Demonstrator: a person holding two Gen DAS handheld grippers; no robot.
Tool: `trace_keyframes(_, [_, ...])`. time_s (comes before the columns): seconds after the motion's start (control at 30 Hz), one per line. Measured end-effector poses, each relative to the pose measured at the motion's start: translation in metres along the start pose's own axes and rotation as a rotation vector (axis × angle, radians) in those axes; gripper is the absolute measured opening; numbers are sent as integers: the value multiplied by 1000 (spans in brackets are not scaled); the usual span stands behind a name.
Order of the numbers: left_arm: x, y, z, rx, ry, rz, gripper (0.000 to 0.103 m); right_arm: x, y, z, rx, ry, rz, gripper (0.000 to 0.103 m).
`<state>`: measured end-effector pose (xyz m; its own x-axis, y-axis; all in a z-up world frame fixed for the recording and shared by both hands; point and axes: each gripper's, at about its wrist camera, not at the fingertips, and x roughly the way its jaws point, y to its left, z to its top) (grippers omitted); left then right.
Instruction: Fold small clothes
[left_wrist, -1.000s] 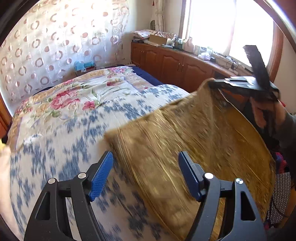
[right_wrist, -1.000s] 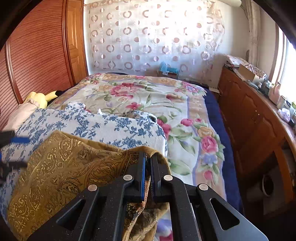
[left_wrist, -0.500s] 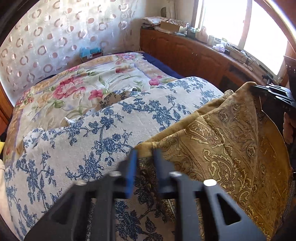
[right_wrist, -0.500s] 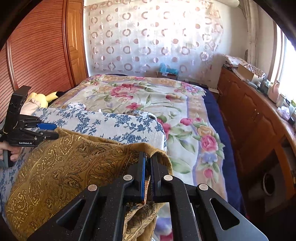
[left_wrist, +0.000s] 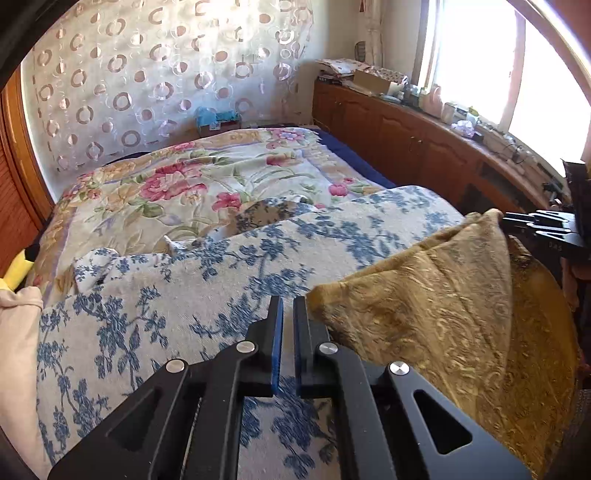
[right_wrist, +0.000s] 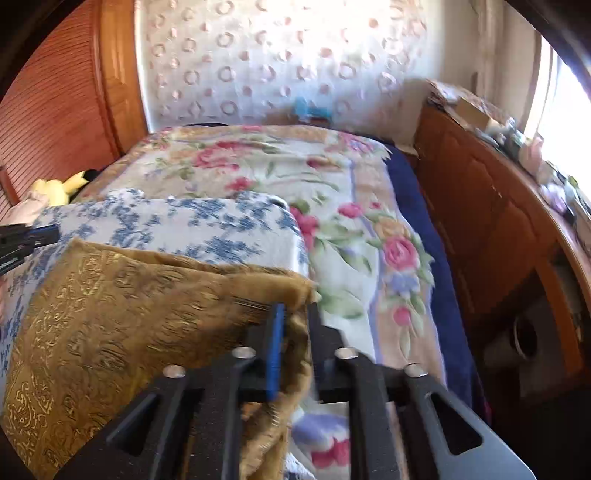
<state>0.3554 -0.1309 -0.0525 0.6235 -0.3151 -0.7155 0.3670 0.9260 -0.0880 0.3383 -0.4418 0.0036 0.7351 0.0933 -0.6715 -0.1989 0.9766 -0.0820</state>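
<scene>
Left tongs (left_wrist: 287, 317) closed; right tongs (right_wrist: 295, 325) just opening.

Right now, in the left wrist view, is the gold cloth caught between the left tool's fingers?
No: the left tool is shut on nothing, with the gold cloth lying just beside it.

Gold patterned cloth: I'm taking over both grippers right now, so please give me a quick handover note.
Left gripper: shut, right beside one corner of the gold cloth; no cloth shows between its jaws.
Right gripper: jaws have just been opening and stand partly open, with the cloth's edge hanging between them.
Cloth: lies rumpled on the blue-flowered cover, not flat.
Done: no finished fold visible.
Left: probably regrip the corners, then fold and smooth the cloth.
</scene>
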Motion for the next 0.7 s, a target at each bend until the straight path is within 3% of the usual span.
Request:
trace_keyframes(0.03, [-5,-2,-2,4,3,-16,6,-4,-3,-1,13,-8,-1,24])
trace_keyframes(0.1, [-14,-9,-6,31,-2,-22,24,-14,-7,-3,39,-21,6,32])
trace_keyframes(0.17, [-25,-18,-12,52,-19,-37,50,-29,-10,-9,60,-44,7,39])
trace_keyframes(0.2, [-31,-21,-15,56,-25,-53,57,-39,-10,-14,65,-60,14,41])
trace_keyframes(0.23, [-37,-24,-18,58,-24,-77,75,-48,-8,-20,66,-70,25,42])
trace_keyframes(0.27, [-45,-29,-23,61,-20,-111,83,-56,-5,-27,62,-74,35,45])
trace_keyframes(0.53, [-89,-60,-70,65,-4,-153,84,-121,16,-104,28,-78,113,48])
trace_keyframes(0.7, [-112,-83,-113,60,6,-185,84,-141,27,-147,41,-64,150,48])
